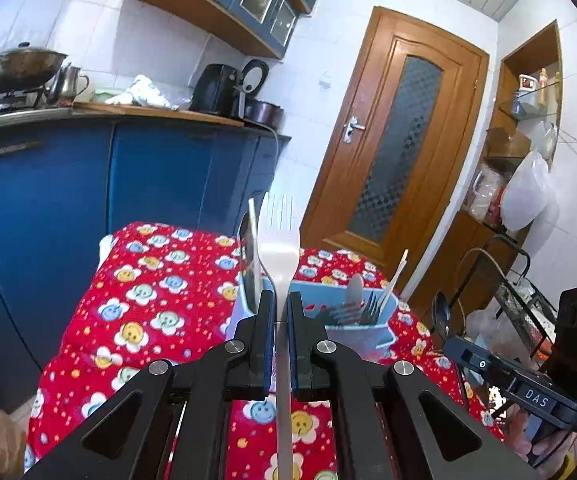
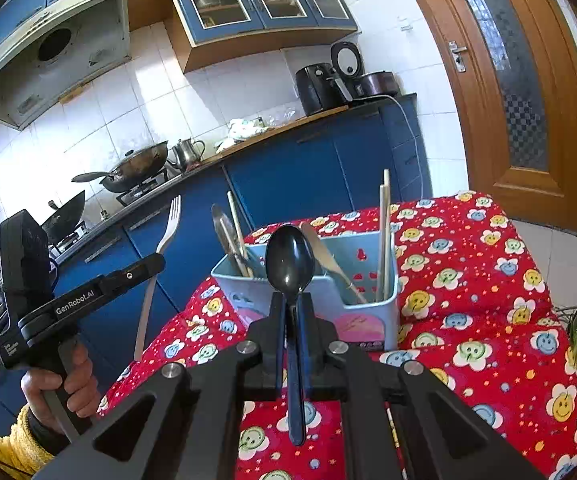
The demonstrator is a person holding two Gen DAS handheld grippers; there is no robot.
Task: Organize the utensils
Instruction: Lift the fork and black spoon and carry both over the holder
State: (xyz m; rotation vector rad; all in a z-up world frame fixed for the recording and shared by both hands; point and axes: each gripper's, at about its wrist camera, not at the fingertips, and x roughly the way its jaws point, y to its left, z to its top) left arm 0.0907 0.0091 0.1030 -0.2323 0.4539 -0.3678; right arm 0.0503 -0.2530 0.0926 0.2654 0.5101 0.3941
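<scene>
a: what's each gripper got?
b: left gripper [image 1: 282, 304] clamps a fork [image 1: 279, 236], right gripper [image 2: 292, 306] clamps a black spoon [image 2: 290, 264], both near side of the blue caddy [image 2: 388, 296] on the red cloth [image 2: 468, 320]

Floral-clothed table [image 2: 468, 280], blue caddy [image 2: 368, 300]

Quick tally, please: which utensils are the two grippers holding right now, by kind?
fork: 1, clamped in the left gripper
black spoon: 1, clamped in the right gripper
Total: 2
</scene>
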